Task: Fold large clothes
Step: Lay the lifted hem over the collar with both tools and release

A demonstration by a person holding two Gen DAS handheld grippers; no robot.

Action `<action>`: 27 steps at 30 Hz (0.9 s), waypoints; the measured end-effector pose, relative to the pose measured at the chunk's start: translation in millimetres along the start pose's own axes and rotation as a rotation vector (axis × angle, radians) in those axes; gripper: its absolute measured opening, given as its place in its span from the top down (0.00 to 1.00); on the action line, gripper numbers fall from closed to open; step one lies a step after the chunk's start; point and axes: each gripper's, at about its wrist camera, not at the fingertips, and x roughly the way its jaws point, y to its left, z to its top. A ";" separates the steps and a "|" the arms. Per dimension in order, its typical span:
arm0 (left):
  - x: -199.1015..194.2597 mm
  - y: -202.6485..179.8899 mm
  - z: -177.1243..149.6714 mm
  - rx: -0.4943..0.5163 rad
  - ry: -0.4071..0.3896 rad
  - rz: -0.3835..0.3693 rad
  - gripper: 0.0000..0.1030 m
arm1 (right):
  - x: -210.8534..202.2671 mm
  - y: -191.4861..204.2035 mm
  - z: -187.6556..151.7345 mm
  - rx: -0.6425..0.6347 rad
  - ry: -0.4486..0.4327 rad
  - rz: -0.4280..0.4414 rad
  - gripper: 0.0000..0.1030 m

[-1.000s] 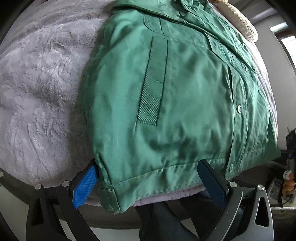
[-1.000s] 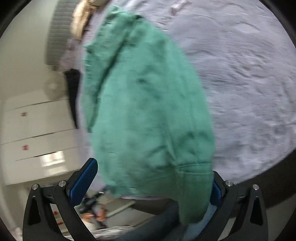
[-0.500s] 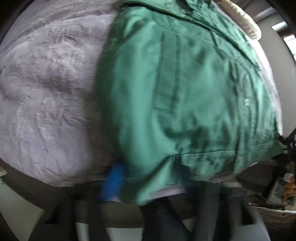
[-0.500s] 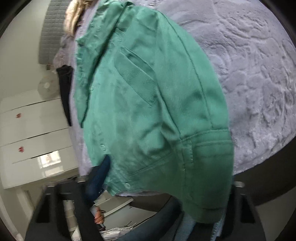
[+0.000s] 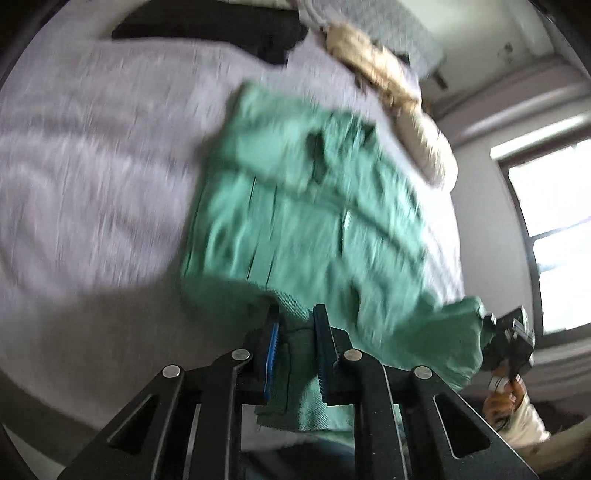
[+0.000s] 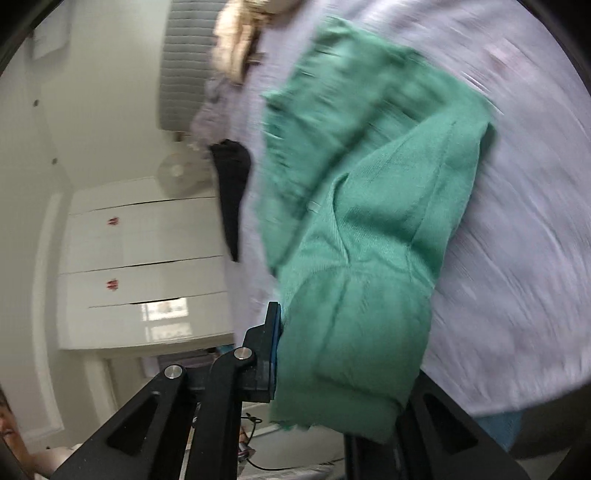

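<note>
A green jacket (image 5: 303, 206) lies on a lavender fleece blanket (image 5: 92, 184) over the bed, with its near hem lifted off the surface. My left gripper (image 5: 295, 317) has a bunched piece of the hem between its blue pads, and its jaws are still closing on it. The right gripper (image 6: 297, 332) grips the other hem corner, its jaws also closing. Green cloth (image 6: 351, 295) drapes over it and hides its right finger. In the left wrist view the right gripper (image 5: 508, 338) shows at the far right, held by a hand (image 5: 504, 391). Both views are motion-blurred.
A black garment (image 5: 221, 26) and a cream fluffy item (image 5: 388, 85) lie at the head of the bed near a grey headboard (image 6: 192, 66). A white wardrobe (image 6: 147, 258) and a fan (image 6: 177, 170) stand beside the bed. A window (image 5: 554, 240) is on the right.
Both grippers went from wide open around the jacket's hem to closed on it. Both then rose, lifting the hem and bringing more of the bed into view.
</note>
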 end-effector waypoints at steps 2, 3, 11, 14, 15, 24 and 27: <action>1.2 -9.3 28.1 -0.012 -0.051 0.002 0.82 | 11.3 21.7 30.8 -0.039 0.008 0.014 0.87; 4.2 -16.9 46.9 -0.014 -0.078 0.013 0.82 | 17.5 31.2 46.9 -0.055 0.012 0.022 0.87; 69.9 -64.0 168.9 0.026 -0.224 0.142 0.82 | 72.9 62.2 185.8 -0.076 0.000 0.012 0.87; 104.3 -62.0 205.8 0.033 -0.203 0.219 0.82 | 102.8 44.9 232.2 0.004 -0.008 -0.040 0.87; 115.9 -60.4 213.6 0.037 -0.189 0.241 0.82 | 112.2 39.7 242.7 0.024 -0.011 -0.068 0.87; 170.0 -44.5 246.4 0.109 -0.084 0.434 0.29 | 141.0 -0.9 278.2 0.155 -0.057 -0.195 0.76; 144.2 -46.8 249.9 0.137 -0.173 0.432 0.13 | 117.4 15.5 279.9 0.087 -0.120 -0.164 0.27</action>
